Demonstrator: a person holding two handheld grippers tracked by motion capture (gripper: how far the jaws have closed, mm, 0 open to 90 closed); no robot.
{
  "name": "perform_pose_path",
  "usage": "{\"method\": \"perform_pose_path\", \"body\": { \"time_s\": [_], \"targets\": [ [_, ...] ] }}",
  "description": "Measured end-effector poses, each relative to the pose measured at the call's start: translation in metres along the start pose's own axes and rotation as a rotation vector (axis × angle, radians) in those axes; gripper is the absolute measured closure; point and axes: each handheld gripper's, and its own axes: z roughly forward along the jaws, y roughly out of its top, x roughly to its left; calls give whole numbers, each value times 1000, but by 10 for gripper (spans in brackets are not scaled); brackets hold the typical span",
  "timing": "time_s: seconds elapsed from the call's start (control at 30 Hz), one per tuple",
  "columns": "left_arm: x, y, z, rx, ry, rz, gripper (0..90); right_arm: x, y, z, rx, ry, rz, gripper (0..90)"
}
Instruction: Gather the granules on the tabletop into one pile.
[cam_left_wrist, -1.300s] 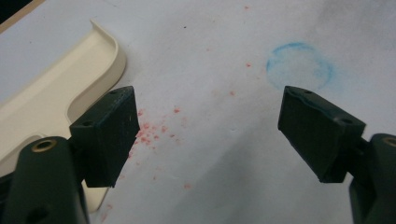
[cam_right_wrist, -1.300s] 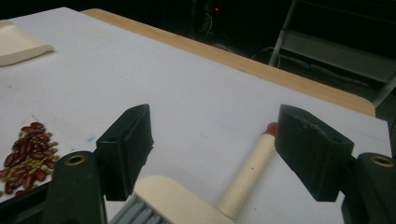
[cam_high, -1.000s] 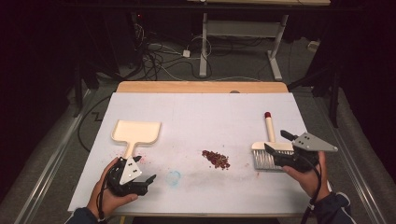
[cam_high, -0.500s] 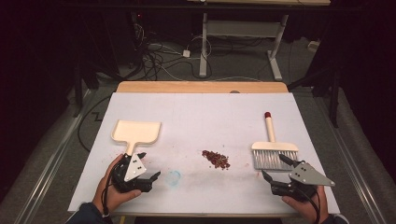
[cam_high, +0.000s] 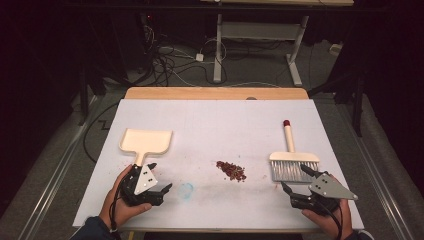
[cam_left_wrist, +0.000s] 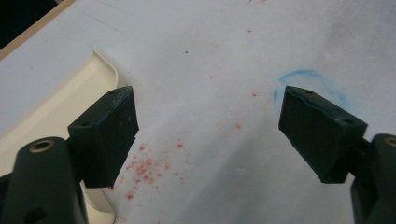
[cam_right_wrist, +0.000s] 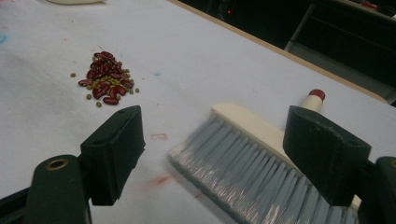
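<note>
A cream dustpan (cam_high: 145, 142) lies flat on the left of the white table, its handle toward the front; its rim (cam_left_wrist: 56, 105) shows beside my left jaw. A hand brush (cam_high: 290, 159) with grey bristles (cam_right_wrist: 243, 172) and a red-tipped handle lies on the right. Between them sits a small pile of red beans and green peas (cam_high: 231, 170) (cam_right_wrist: 104, 77). My left gripper (cam_high: 159, 179) rests open just in front of the dustpan handle, holding nothing. My right gripper (cam_high: 295, 179) stands open just in front of the bristles, empty.
A blue chalk ring (cam_high: 186, 190) (cam_left_wrist: 308, 81) marks the sheet right of my left gripper, with red smudges around it. The table's wooden far edge (cam_high: 215, 93) borders a dark floor with cables and a desk frame (cam_high: 260, 35).
My right gripper pulled back from the brush toward the front edge, then edged forward again to the bristles. The left gripper turned a little and stayed in place.
</note>
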Motion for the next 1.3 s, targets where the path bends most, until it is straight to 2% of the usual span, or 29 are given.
{"method": "perform_pose_path", "body": {
  "time_s": [1.3],
  "targets": [
    [-1, 0, -1, -3, 2, 2, 189, 6, 4, -3, -15, -7, -25, 208]
  ]
}}
